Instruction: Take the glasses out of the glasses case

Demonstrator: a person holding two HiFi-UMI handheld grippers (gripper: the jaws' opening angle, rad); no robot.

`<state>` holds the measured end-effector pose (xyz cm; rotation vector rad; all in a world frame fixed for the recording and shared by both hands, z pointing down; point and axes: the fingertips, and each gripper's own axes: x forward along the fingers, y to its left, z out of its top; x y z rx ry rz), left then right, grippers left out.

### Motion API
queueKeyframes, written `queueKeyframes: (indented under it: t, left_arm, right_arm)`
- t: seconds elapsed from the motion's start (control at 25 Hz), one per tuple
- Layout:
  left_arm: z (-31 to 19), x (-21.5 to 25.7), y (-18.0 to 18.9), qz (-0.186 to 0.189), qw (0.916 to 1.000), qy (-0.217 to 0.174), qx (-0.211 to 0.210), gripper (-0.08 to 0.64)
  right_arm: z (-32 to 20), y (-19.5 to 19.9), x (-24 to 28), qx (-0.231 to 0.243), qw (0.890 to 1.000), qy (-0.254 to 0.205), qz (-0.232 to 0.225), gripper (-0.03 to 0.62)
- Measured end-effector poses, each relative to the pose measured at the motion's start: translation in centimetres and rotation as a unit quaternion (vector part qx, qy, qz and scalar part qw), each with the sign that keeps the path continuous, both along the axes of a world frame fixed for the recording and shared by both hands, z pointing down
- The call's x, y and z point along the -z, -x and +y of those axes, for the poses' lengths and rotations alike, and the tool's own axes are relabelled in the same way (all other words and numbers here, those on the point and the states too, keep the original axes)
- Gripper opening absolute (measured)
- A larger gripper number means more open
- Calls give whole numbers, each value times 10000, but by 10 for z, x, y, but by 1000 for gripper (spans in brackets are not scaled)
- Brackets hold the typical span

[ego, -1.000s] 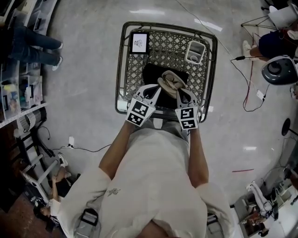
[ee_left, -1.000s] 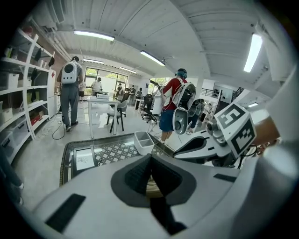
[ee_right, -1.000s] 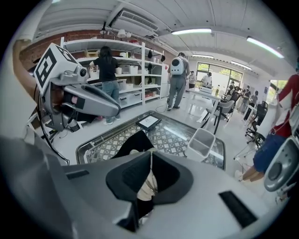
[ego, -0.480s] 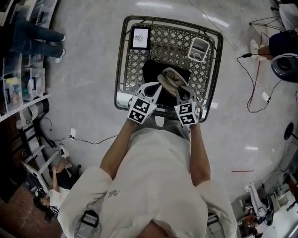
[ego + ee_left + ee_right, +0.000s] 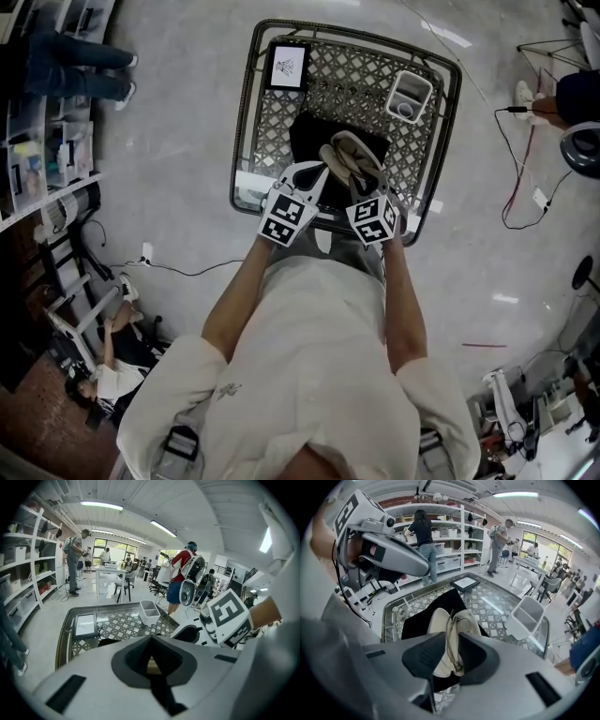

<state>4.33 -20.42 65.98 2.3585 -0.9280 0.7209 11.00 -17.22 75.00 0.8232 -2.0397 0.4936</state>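
Observation:
A beige glasses case [image 5: 349,157] lies open over a black cloth [image 5: 314,136] on the lattice glass table [image 5: 246,103]. In the right gripper view thin metal-framed glasses [image 5: 449,627] stand on edge in the case [image 5: 436,620]. My right gripper [image 5: 451,644] straddles them. Its jaws have just been opening, and a gap shows on both sides of the frame. My left gripper [image 5: 152,672] is shut, with a tan sliver of the case [image 5: 152,663] in the notch between its jaws. In the head view the left gripper [image 5: 317,173] is at the case's near-left end and the right gripper [image 5: 367,183] at its near-right.
A tablet [image 5: 286,66] lies at the table's far left corner and a white two-part bin [image 5: 410,96] at the far right. The table has a raised metal rim. People stand by shelves and desks around the room. Cables run across the floor to the right.
Both grippers have come down toward the table with the case, which now sits closer to the black cloth. The table has shifted up in the head view.

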Motion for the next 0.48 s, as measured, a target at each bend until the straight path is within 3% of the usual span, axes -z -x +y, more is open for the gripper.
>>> queueKeyframes:
  t: [0.48]
  left_arm:
    - [-2, -13, 1, -48, 9998, 159, 121, 9]
  right_arm:
    - [-1, 10, -41, 527, 9977, 284, 303, 137]
